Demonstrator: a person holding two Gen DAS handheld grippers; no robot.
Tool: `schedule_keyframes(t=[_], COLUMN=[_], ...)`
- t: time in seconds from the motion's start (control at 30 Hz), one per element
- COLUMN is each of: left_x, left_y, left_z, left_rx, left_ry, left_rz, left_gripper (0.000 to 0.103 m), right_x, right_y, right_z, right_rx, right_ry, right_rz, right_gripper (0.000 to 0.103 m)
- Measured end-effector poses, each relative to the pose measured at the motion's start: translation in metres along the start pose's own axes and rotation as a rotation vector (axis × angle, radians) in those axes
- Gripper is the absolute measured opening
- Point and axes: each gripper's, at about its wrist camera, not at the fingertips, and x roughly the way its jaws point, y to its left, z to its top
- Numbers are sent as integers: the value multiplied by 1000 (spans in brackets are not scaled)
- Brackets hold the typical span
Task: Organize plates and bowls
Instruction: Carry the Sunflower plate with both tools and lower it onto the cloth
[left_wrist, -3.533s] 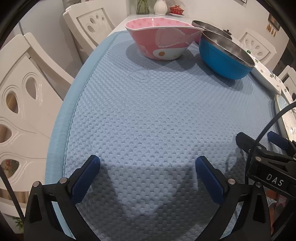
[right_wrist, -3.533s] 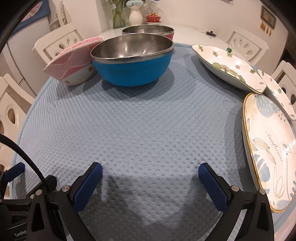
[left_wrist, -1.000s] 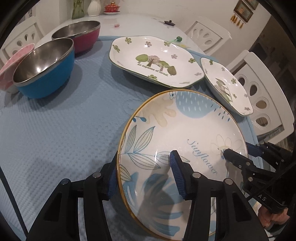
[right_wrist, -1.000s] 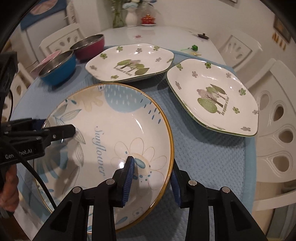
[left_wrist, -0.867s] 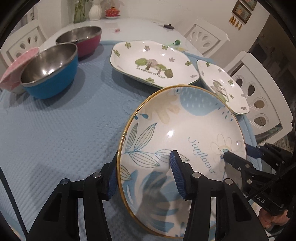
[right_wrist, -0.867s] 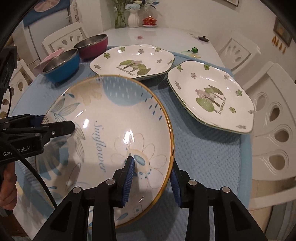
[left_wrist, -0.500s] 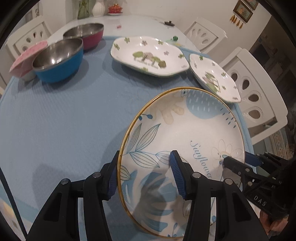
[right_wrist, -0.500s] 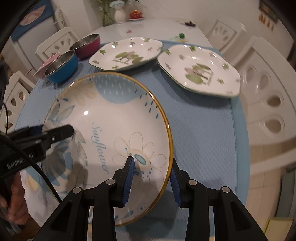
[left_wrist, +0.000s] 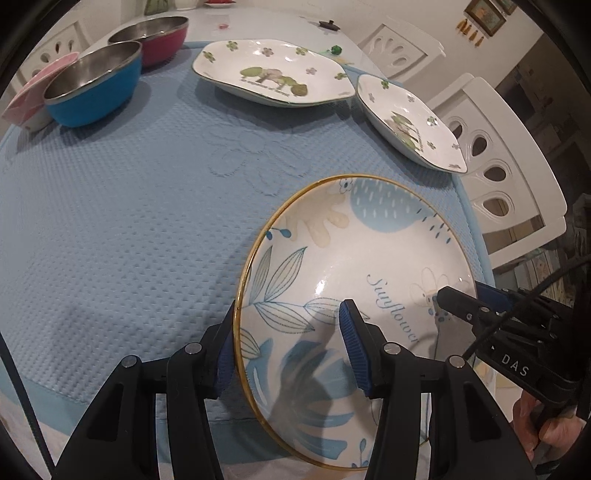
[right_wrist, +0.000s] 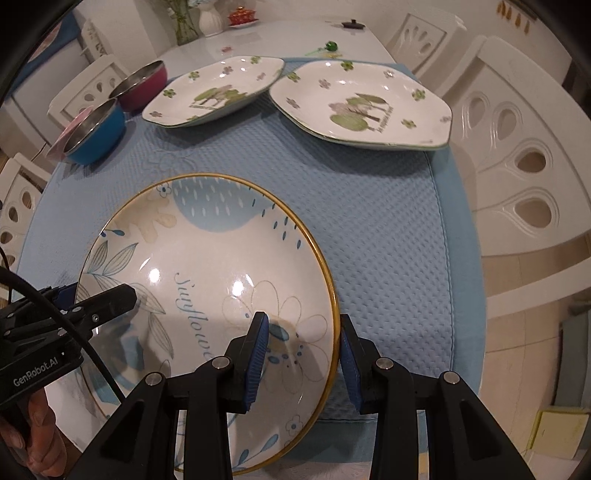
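Bright, even indoor light, probably from overhead. Glare spots on the round plate (right_wrist: 207, 295); gripper shadow on its glaze. Strong fisheye bending, dark corner vignette, focus sharp.

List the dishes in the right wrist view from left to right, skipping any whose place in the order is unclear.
Pink bowl → blue bowl → magenta bowl → first tree-print plate → second tree-print plate. The round Sunflower plate, held nearer the camera, spans several of these, so it is left out.
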Motion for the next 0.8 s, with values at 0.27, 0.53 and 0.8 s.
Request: schedule_keyframes(t=[0.27, 0.53, 0.8], left_x=[0, -6, -10], left_y=[-2, -1, -2], left_z=[0, -7, -12], left_rx=[2, -20, -44], left_ry=[14, 20, 43], left_rz=[-4, -16, -8], left_gripper=[47, 47, 47], right_x=[1, 1, -12], right_y=[0, 0, 6], right_z=[1, 2, -1], right_rx=[8, -3, 27], right_ry=[-3, -9, 5], right_rz=[-7, -8, -26], right_gripper=[36, 36, 36])
